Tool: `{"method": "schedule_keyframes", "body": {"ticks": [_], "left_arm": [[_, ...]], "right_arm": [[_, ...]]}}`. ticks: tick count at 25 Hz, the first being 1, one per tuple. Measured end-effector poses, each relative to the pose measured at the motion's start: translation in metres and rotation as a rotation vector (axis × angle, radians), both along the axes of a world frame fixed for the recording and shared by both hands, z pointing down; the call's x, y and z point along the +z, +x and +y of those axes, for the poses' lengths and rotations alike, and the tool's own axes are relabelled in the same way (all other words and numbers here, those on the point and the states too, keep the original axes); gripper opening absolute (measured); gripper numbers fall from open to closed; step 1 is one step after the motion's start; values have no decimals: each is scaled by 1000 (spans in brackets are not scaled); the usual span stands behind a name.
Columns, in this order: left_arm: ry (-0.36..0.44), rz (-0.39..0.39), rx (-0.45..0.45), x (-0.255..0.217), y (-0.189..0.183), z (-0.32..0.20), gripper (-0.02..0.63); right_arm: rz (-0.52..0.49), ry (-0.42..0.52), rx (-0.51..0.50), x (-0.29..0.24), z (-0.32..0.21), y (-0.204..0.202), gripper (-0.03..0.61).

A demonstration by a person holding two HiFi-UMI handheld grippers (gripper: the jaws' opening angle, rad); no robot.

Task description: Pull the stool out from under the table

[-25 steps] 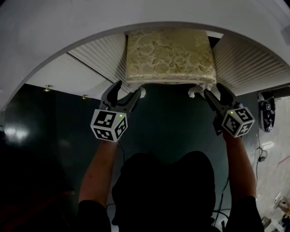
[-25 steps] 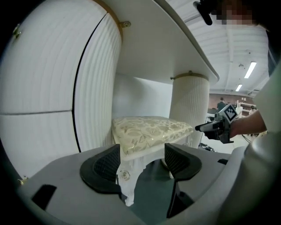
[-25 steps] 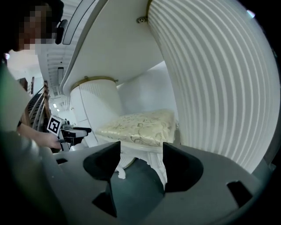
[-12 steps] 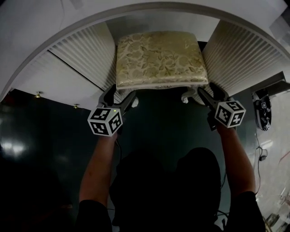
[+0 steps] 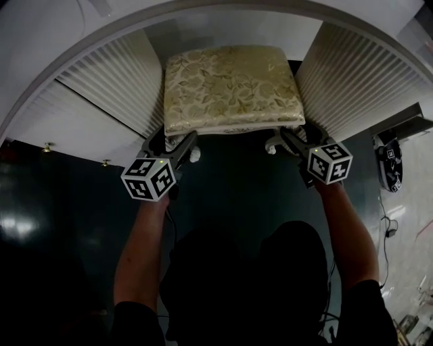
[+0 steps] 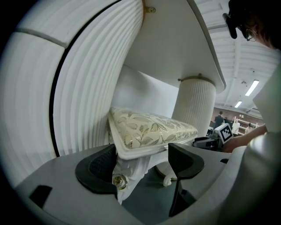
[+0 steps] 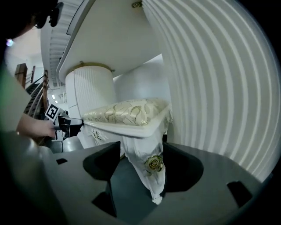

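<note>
A white carved stool (image 5: 230,84) with a gold leaf-pattern cushion stands under the white table (image 5: 203,17), between its two fluted pedestals. My left gripper (image 5: 170,143) is at the stool's front-left corner. In the left gripper view (image 6: 142,160) its jaws have just been opening, and the front-left leg (image 6: 127,169) with a gold rose stands between them, close to the left pad with a wide gap to the right one. My right gripper (image 5: 301,137) is at the front-right corner, open (image 7: 140,160) around the rose-carved leg (image 7: 147,169).
The fluted pedestals (image 5: 108,88) (image 5: 358,81) flank the stool closely on both sides. The floor (image 5: 237,182) in front of it is dark teal and glossy. A marked device (image 5: 387,162) and cables (image 5: 389,230) lie on the floor at the right.
Both grippers have moved forward and down from just in front of the stool to straddle its front legs. The left jaws look wider apart.
</note>
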State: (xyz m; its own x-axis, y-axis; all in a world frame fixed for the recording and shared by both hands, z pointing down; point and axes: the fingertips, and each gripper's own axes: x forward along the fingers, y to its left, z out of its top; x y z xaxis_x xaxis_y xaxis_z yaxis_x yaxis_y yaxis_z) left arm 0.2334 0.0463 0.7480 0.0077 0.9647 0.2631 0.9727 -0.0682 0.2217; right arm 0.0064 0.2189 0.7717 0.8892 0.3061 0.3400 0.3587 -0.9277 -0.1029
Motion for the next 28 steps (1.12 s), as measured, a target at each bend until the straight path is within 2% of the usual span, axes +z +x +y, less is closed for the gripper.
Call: {"method": "schedule_keyframes", "body": {"ticks": [3, 5, 10, 19, 28], "left_arm": [[-11, -33, 5, -1, -1, 0, 365], [-11, -24, -1, 1, -2, -1, 365], [2, -14, -3, 2, -3, 0, 365], [14, -22, 32, -3, 4, 1, 365], [94, -9, 93, -3, -1, -6, 362]], "right_arm": [[-21, -21, -51, 0, -4, -1, 255], [-23, -17, -72, 1, -6, -2, 255], [27, 33, -39, -4, -5, -3, 255], [74, 135, -58, -11, -19, -12, 255], [95, 229, -45, -18, -16, -14, 255]]}}
